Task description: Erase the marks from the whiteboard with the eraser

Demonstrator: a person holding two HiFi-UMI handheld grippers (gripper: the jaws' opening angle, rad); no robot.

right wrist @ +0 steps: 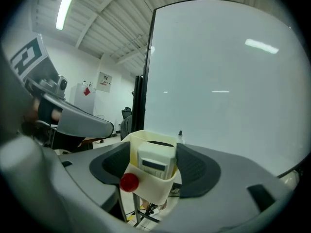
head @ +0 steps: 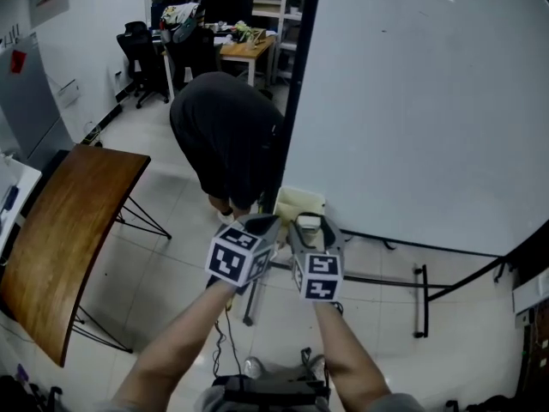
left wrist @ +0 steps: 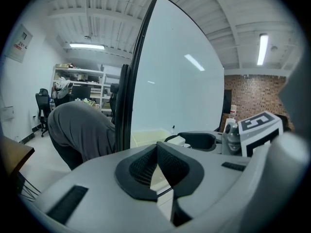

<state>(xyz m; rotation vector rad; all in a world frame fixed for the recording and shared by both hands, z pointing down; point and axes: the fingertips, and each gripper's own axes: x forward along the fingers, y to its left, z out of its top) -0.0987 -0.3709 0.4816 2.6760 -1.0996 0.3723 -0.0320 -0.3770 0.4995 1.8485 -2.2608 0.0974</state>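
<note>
With the glossy whiteboard apparently clean, the right gripper holds its jaws wide around the white block eraser in its cream plastic holder, likely parking it, while the left gripper idles, jaws closed together and empty.

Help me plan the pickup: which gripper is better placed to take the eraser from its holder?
Right. The right gripper stands open with the eraser, in its cream holder, between its jaws. The left gripper is closed and empty, off to the side.

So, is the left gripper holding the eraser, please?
No, the left gripper is shut on nothing; the eraser sits in the tray.
</note>
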